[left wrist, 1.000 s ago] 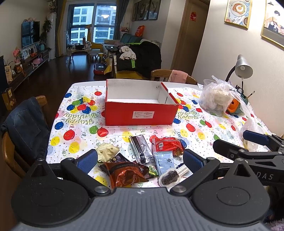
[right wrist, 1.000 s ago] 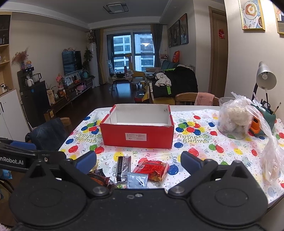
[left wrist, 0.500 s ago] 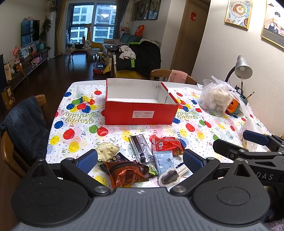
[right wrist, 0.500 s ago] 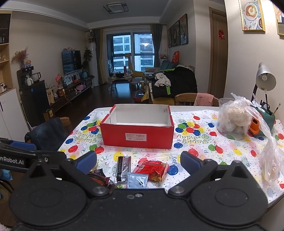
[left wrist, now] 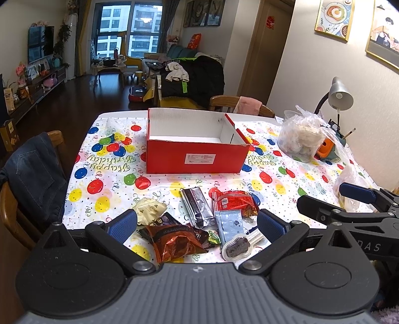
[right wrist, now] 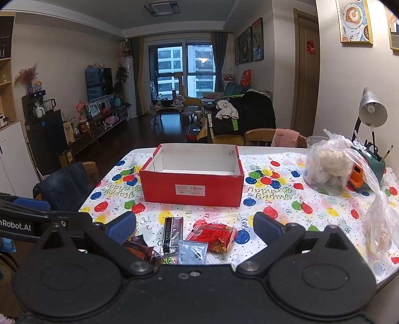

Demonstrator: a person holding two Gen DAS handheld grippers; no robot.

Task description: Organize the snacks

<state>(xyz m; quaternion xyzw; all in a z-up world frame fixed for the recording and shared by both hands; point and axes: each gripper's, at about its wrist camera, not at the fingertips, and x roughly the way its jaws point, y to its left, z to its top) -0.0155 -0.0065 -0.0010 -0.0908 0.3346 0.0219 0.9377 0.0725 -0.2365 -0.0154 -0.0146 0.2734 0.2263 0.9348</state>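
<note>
Snacks point(right wrist: 210, 236) partly hidden behind right tool point(right wrist: 194, 228).

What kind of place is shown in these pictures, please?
Most likely a home: a dining table with a balloon birthday cloth, opening onto a living room with a television and a sofa piled with clothes. Framed pictures hang on the wall.
</note>
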